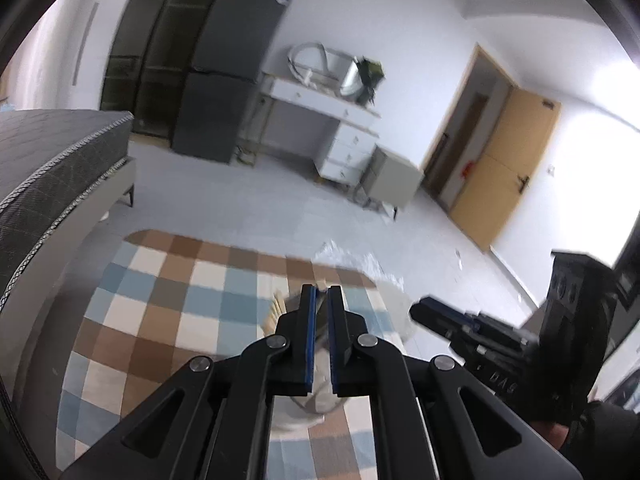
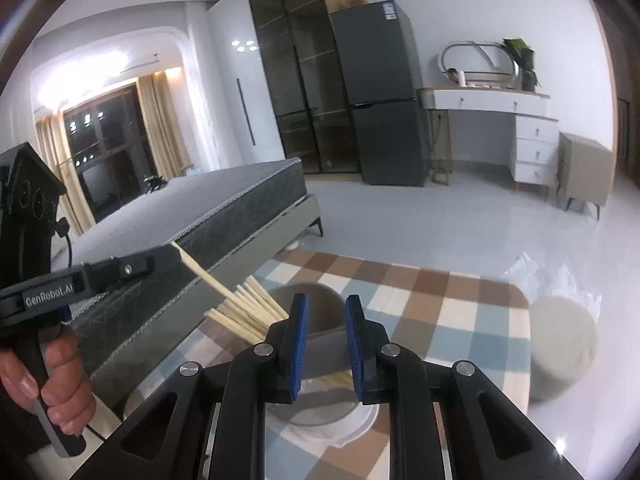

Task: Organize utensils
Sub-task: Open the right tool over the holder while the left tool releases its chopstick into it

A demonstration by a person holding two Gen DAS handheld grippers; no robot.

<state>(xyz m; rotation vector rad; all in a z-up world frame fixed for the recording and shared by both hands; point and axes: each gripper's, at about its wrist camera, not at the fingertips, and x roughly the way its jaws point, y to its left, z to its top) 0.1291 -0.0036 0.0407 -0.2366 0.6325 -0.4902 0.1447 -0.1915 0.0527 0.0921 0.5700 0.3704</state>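
Chopsticks (image 2: 244,312) stand bunched in a grey cup (image 2: 316,320) that sits just ahead of the right gripper (image 2: 326,312), fanning up and to its left out of the cup's mouth. One chopstick (image 2: 200,272) is pinched at its top end by the left gripper (image 2: 170,254), which is clenched on it; its long axis slants from those jaws down and rightward to the bunch, so its lower end is at the cup already. In the left wrist view the pads of that gripper (image 1: 320,300) stand almost together, with only a blurred sliver between them. The right gripper is released, jaws parted with nothing between the pads, the cup's rim showing through the gap. The left hand (image 2: 48,380) grips its handle and holds the tool pointing gently downward from the left side of the cup; the right one points down at a similar slant, straight at the cup. By my reading the coming move is to slide that chopstick down along its own slant into the cup, so the left hand, nearer its top, carries the step, while the right seems free to steady the cup on the checked rug (image 2: 440,300).
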